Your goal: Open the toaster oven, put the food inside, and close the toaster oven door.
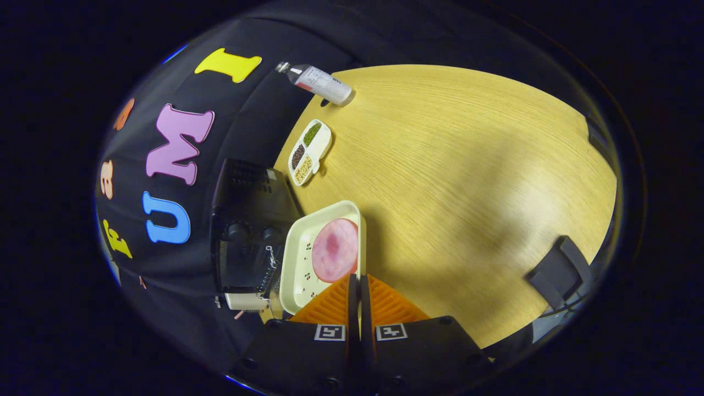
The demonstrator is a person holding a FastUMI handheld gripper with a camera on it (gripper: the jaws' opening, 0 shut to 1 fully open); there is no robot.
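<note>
Near the desk [467,181] edge beside the toaster oven [247,231], the gripper [359,286] pinches the tray [297,264] rim between nearly closed fingers, pink food [334,250] lying on it.

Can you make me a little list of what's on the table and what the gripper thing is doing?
table: pale wooden top
toaster oven: black, beside the tray, against the booth wall
tray: cream, square, just ahead of the fingers
food: pink round slice lying in the tray
snack dish: white, three compartments of beans or grains, beyond the tray
bottle: clear, lying on its side at the table's far edge
gripper: fingers closed together, tips at the tray's near rim; whether they pinch it is unclear
</note>
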